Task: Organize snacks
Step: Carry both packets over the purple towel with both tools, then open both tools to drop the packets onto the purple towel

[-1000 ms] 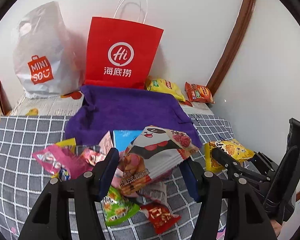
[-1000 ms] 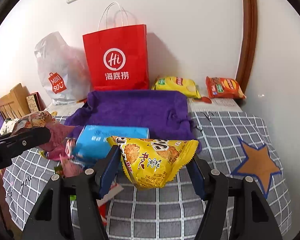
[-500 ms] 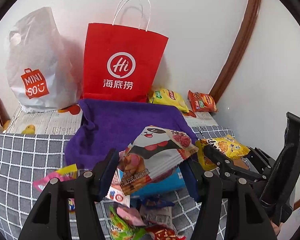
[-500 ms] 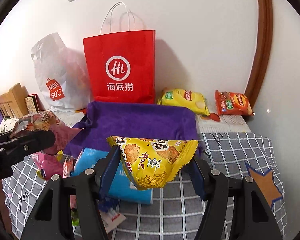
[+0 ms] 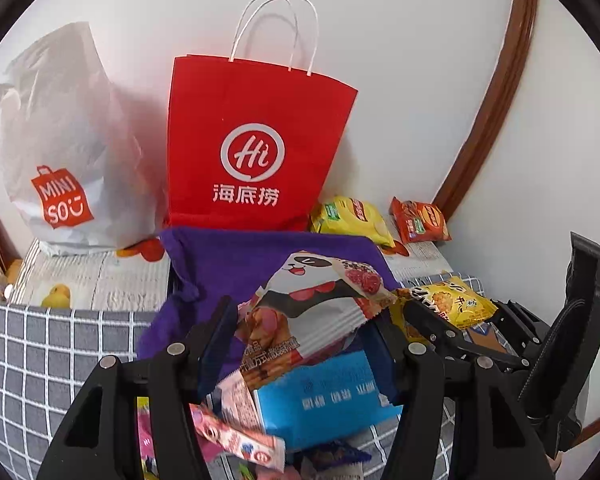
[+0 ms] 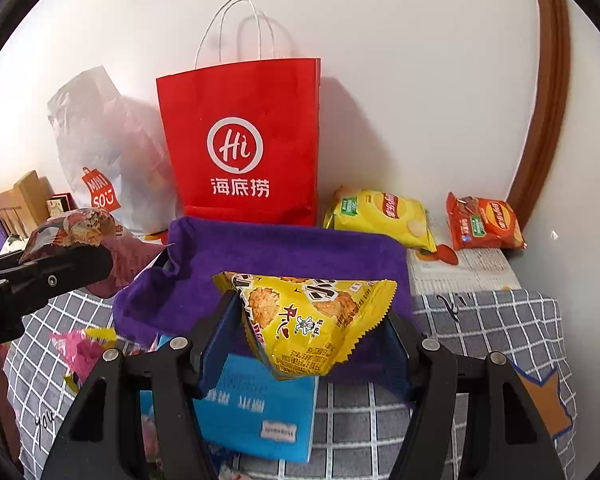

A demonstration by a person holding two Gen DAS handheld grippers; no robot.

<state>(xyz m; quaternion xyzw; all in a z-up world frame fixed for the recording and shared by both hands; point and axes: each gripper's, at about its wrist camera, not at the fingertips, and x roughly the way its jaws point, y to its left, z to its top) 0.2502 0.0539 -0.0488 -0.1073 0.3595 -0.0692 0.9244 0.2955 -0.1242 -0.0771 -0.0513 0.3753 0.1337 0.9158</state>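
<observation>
My left gripper [image 5: 300, 320] is shut on a white panda snack packet [image 5: 320, 300], held above the near edge of the purple cloth [image 5: 228, 256]. My right gripper [image 6: 312, 316] is shut on a yellow rice-cracker packet [image 6: 308, 320], also over the purple cloth [image 6: 300, 252]. In the left wrist view the right gripper's fingers [image 5: 432, 316] show at the right with the yellow packet [image 5: 460, 304]. In the right wrist view the left gripper's finger [image 6: 60, 268] reaches in from the left under the panda packet [image 6: 76, 228].
A red paper bag [image 6: 244, 140] and a white plastic bag [image 5: 60, 152] stand against the wall behind the cloth. Yellow [image 6: 380, 216] and red [image 6: 484, 220] crisp bags lie at the back right. A blue box [image 6: 256, 400] and pink wrappers [image 6: 80, 348] lie on the checked tablecloth [image 6: 480, 320].
Both grippers have carried their packets forward towards the purple cloth and the red bag. The loose snack pile has dropped low in both views.
</observation>
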